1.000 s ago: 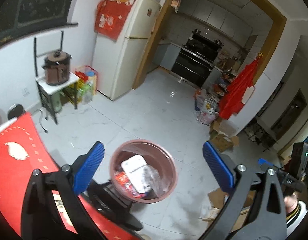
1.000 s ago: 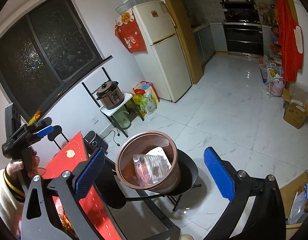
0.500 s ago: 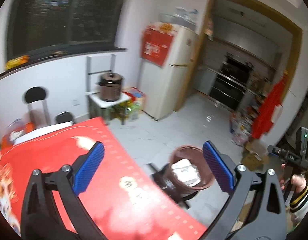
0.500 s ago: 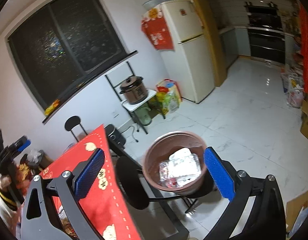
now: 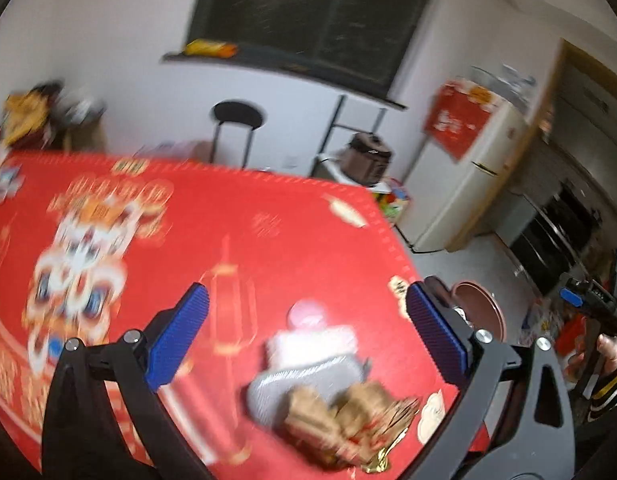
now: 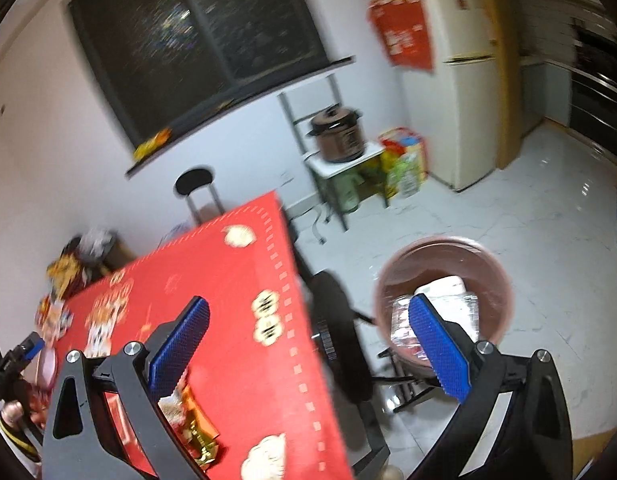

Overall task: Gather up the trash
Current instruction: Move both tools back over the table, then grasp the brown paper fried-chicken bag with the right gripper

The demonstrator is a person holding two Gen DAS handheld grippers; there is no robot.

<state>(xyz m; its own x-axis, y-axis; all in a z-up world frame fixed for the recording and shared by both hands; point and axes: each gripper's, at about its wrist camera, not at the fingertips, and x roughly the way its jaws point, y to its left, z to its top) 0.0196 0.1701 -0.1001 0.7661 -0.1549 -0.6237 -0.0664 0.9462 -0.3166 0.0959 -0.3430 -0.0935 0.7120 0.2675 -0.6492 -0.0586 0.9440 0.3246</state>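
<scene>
My left gripper (image 5: 308,336) is open and empty above the red tablecloth (image 5: 236,232). Just below and ahead of it lies a blurred pile of trash (image 5: 328,396): a white and grey wrapper with brown and gold wrappers. The brown trash bin (image 5: 482,308) stands past the table's right edge, on a black stool. My right gripper (image 6: 308,340) is open and empty over the table's right edge. The bin (image 6: 444,272) shows at its right finger, with plastic packaging inside. Gold and red wrappers (image 6: 196,428) lie on the cloth at the left finger.
A black stool (image 6: 194,178) stands by the wall behind the table. A rack with a brown cooker (image 6: 338,134) and a fridge (image 6: 464,80) stand further right. Clutter (image 5: 32,112) sits at the table's far left corner. White tiled floor (image 6: 528,216) lies beyond the bin.
Both grippers have swung left from the bin toward the red table. The left wrist view now shows the trash pile on the cloth; the bin has slid to the right in both views.
</scene>
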